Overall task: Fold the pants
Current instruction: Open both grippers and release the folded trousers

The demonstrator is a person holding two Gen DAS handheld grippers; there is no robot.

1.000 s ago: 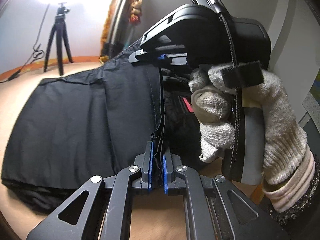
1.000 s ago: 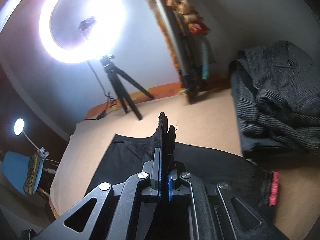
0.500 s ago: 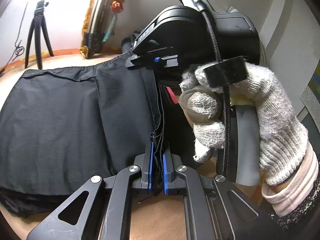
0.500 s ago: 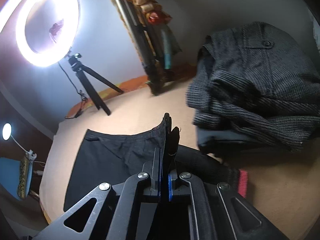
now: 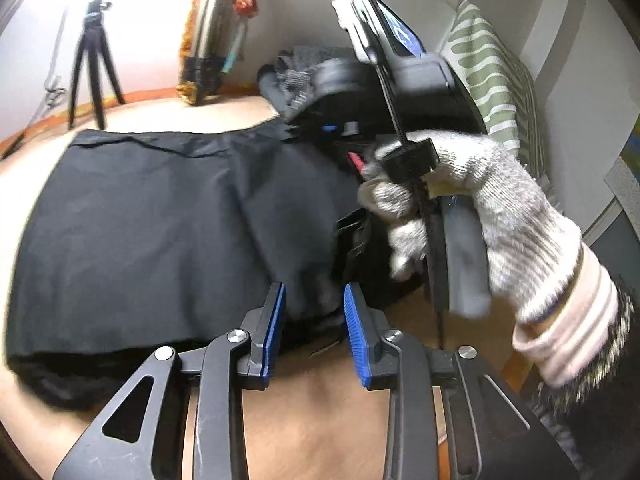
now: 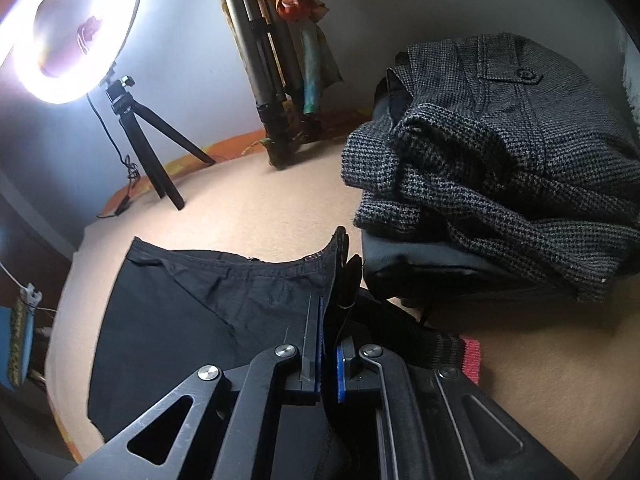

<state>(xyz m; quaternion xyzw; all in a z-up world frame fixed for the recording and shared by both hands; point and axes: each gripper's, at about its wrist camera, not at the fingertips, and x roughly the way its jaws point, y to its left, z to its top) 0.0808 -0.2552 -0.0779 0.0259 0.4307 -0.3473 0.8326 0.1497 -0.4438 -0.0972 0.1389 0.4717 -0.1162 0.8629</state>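
The black pants (image 5: 152,232) lie folded flat on the tan surface (image 5: 320,432). My left gripper (image 5: 314,332) is open at their near right edge, the blue pads (image 5: 276,328) apart with cloth lying loose between them. In the right wrist view my right gripper (image 6: 329,344) is still shut on the far corner of the pants (image 6: 200,312), the cloth edge sticking up between its pads. The right gripper (image 5: 336,130), held by a gloved hand (image 5: 472,200), also shows in the left wrist view at the pants' far right corner.
A pile of folded dark tweed clothes (image 6: 500,152) sits just right of the pants. A ring light on a small tripod (image 6: 136,136) and a wrapped tripod (image 6: 280,80) stand at the back wall. A red-tipped black band (image 6: 468,356) lies at the right.
My left gripper has opened and let go of the pants edge it was pinching. Both grippers carried the fold over to the right and lowered it; the pants now lie flat.
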